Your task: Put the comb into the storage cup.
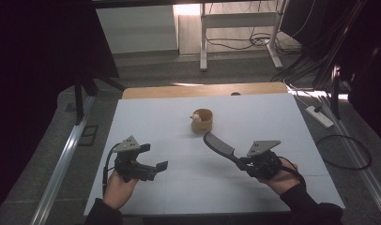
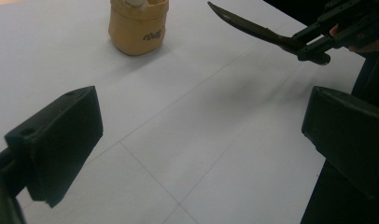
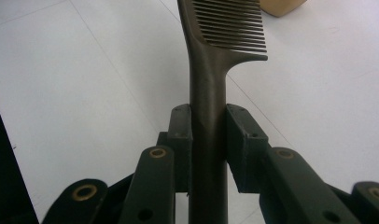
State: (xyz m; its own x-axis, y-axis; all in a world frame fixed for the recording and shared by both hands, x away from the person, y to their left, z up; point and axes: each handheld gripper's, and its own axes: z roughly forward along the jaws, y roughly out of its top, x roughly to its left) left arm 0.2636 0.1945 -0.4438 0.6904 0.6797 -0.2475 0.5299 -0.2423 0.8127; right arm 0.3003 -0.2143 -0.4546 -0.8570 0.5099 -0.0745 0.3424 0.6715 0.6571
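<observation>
**Equipment and Operator Appearance**

Left gripper (image 1: pixel 156 169): matte black body, grey three-cornered plate at 12 o'clock, black cable looping off at 9 o'clock. Its own view shows two blocky black jaw pads with bevelled edges; one round hole in the pad at 9 o'clock.

Right gripper (image 1: pixel 241 164): same black build, matching grey plate, black cable curving round at 3 o'clock. Its own view shows black linkage arms with brass-coloured pivot bushings and plain holes.

Left hand (image 1: pixel 119 187) and right hand (image 1: pixel 283 180): dark long sleeves, the right with a close-fitting cuff.
</observation>
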